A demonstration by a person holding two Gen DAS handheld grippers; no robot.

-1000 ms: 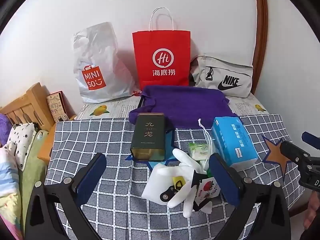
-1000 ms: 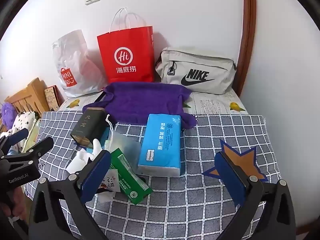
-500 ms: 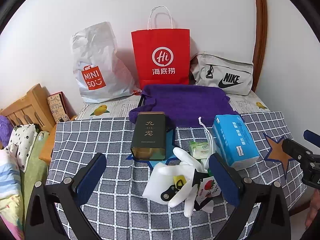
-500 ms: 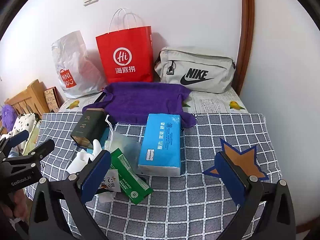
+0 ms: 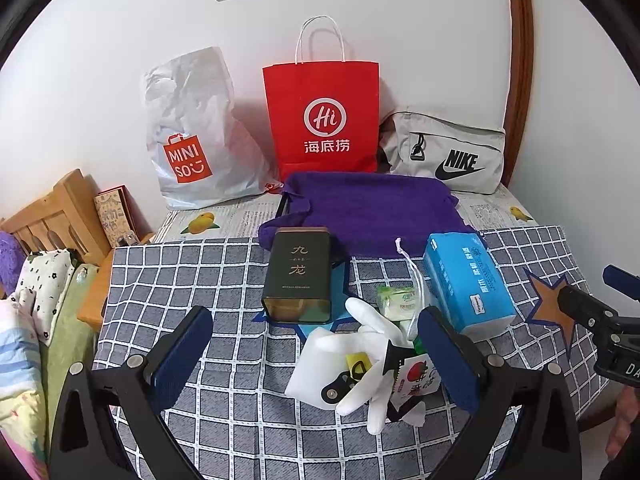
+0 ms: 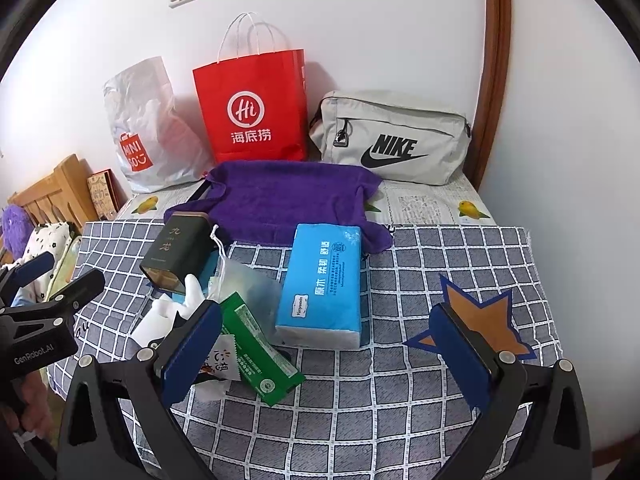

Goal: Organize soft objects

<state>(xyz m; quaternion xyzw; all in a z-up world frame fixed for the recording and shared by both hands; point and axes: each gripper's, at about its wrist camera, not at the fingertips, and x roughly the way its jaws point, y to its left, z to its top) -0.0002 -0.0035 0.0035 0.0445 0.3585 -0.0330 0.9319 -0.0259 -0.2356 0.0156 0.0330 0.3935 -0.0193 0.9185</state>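
both my grippers, left [image 5: 316, 354] and right [image 6: 326, 350], are spread and hold nothing. the glove [image 5: 370, 364] lies tangled in the clutter near the tin [image 5: 298, 276]; i fear a pinch drags the packets too.

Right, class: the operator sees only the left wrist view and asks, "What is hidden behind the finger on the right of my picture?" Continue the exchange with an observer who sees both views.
Observer: A green packet lies flat there, its far end against the translucent pouch.
Operator: Is the right gripper holding anything?
Observer: No, the right gripper is open, with nothing between its fingers.
Operator: Is the star patch covered?
Observer: The orange star patch shows nearly whole and bare, apart from the blue tissue pack.
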